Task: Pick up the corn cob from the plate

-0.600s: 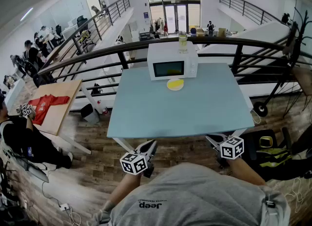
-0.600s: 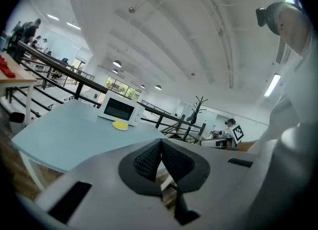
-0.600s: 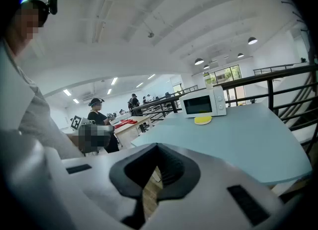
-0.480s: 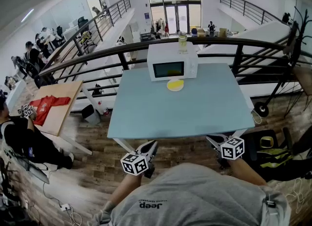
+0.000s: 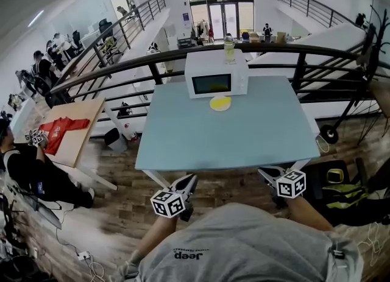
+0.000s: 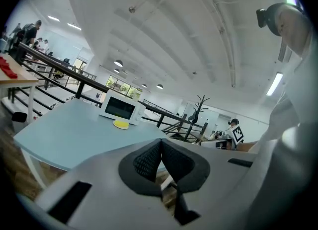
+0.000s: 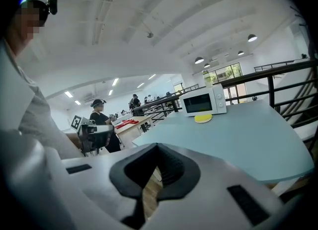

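A small yellow plate (image 5: 220, 103) lies at the far side of the light blue table (image 5: 225, 137), right in front of a white microwave (image 5: 216, 81). What lies on it is yellow too, and at this distance I cannot make out the corn cob apart from the plate. My left gripper (image 5: 186, 184) and right gripper (image 5: 268, 175) hover at the table's near edge, far from the plate, both shut and empty. In the left gripper view the plate (image 6: 120, 123) is small beyond the closed jaws (image 6: 160, 143). The right gripper view shows the plate (image 7: 202, 118) likewise, past its closed jaws (image 7: 156, 148).
A dark railing (image 5: 183, 55) runs behind the table. A wooden table with a red cloth (image 5: 64, 130) stands at the left, and a person (image 5: 30, 171) sits beside it. A bottle (image 5: 228, 49) stands on the microwave. Wooden floor lies under my grippers.
The head view has shifted a little downward in the picture. Both grippers keep their places at the table's near edge.
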`<state>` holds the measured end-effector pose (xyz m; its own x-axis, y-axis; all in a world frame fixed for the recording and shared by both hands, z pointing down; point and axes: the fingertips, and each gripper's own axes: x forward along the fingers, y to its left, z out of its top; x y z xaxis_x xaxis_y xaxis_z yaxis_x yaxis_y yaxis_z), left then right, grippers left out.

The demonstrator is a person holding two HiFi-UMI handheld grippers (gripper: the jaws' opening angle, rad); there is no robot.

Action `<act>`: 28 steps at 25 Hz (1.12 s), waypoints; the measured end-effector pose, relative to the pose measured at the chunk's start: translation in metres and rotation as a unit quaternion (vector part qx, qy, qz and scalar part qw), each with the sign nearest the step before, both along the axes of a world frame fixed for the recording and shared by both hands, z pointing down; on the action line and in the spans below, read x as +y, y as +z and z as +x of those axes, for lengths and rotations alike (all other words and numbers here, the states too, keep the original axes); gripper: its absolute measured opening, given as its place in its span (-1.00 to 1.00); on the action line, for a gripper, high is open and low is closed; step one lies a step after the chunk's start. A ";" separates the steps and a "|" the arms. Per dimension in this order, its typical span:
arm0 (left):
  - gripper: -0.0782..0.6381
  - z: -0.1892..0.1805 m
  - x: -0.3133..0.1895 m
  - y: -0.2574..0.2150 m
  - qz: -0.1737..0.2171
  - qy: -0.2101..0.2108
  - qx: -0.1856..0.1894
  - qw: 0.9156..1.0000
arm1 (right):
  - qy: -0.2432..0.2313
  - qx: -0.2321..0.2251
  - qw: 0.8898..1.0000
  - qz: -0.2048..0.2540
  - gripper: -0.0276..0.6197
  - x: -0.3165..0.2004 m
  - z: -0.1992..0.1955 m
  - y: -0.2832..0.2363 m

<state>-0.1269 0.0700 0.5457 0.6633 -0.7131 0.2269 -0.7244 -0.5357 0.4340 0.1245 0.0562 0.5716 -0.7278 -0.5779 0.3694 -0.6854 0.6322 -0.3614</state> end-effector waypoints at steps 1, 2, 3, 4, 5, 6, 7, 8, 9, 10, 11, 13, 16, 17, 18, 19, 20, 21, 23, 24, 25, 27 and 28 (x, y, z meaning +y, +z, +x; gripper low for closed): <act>-0.73 0.000 0.000 0.000 0.000 0.000 0.000 1.000 | -0.001 0.000 1.000 0.000 -0.87 0.000 -0.001 0.000; -0.73 0.000 0.000 0.001 -0.001 -0.001 0.000 1.000 | -0.002 0.001 1.000 -0.001 -0.87 0.000 -0.001 0.001; -0.73 0.000 0.000 0.001 -0.002 -0.001 0.000 1.000 | -0.002 0.001 1.000 0.000 -0.87 0.000 -0.001 0.001; -0.73 0.000 0.000 0.001 -0.002 -0.001 0.000 1.000 | -0.003 0.001 1.000 0.000 -0.87 0.000 -0.001 0.001; -0.73 0.000 0.000 0.001 -0.003 -0.001 0.000 1.000 | -0.002 0.001 1.000 -0.001 -0.87 0.000 -0.001 0.001; -0.73 0.000 0.000 0.002 -0.003 0.000 0.000 1.000 | -0.001 -0.001 1.000 -0.002 -0.87 0.000 -0.001 0.001; -0.73 0.000 0.000 0.002 -0.003 0.000 0.000 1.000 | 0.001 -0.004 1.000 -0.004 -0.87 -0.001 0.000 0.001; -0.73 0.000 -0.001 0.002 -0.003 0.001 0.000 1.000 | 0.004 -0.007 1.000 -0.006 -0.87 -0.003 0.001 0.001; -0.73 0.001 -0.001 0.002 -0.003 0.002 0.000 1.000 | 0.007 -0.011 1.000 -0.008 -0.87 -0.004 0.002 0.000; -0.73 0.001 -0.001 0.002 -0.003 0.002 -0.001 1.000 | 0.010 -0.013 1.000 -0.010 -0.87 -0.005 0.004 -0.001; -0.73 0.002 -0.002 0.001 -0.003 0.002 -0.002 1.000 | 0.013 -0.014 1.000 -0.009 -0.87 -0.005 0.005 -0.002; -0.73 0.005 -0.003 -0.001 -0.003 0.002 -0.005 1.000 | 0.014 -0.017 1.000 -0.008 -0.87 -0.005 0.009 -0.005; -0.73 0.016 -0.006 -0.005 0.000 0.003 -0.011 1.000 | 0.011 -0.025 1.000 -0.006 -0.87 -0.006 0.020 -0.007; -0.73 0.022 -0.007 -0.007 0.002 0.003 -0.012 1.000 | 0.009 -0.027 1.000 -0.005 -0.87 -0.008 0.026 -0.007; -0.73 0.028 -0.009 -0.008 0.003 0.002 -0.012 1.000 | 0.009 -0.027 1.000 -0.005 -0.87 -0.009 0.032 -0.007; -0.73 0.033 -0.010 -0.009 0.004 0.001 -0.013 1.000 | 0.007 -0.028 1.000 -0.004 -0.87 -0.011 0.039 -0.007; -0.73 0.039 -0.011 -0.009 0.004 0.000 -0.014 1.000 | 0.006 -0.029 1.000 -0.004 -0.87 -0.012 0.045 -0.007; -0.73 0.045 -0.012 -0.009 0.005 -0.002 -0.015 1.000 | 0.003 -0.029 1.000 -0.003 -0.87 -0.013 0.050 -0.007; -0.73 0.058 -0.013 -0.009 0.003 -0.004 -0.016 1.000 | -0.004 -0.030 1.000 -0.001 -0.87 -0.015 0.061 -0.008; -0.73 0.066 -0.013 -0.009 0.002 -0.006 -0.016 1.000 | -0.008 -0.031 0.999 0.000 -0.87 -0.016 0.067 -0.008; -0.73 0.073 -0.014 -0.009 0.000 -0.006 -0.016 1.000 | -0.011 -0.032 0.999 0.001 -0.87 -0.017 0.072 -0.008; -0.73 0.089 -0.015 -0.007 -0.003 -0.006 -0.016 1.000 | -0.015 -0.035 0.999 0.001 -0.87 -0.019 0.085 -0.005; -0.73 0.096 -0.015 -0.006 -0.005 -0.006 -0.017 1.000 | -0.015 -0.038 0.999 0.000 -0.87 -0.020 0.092 -0.003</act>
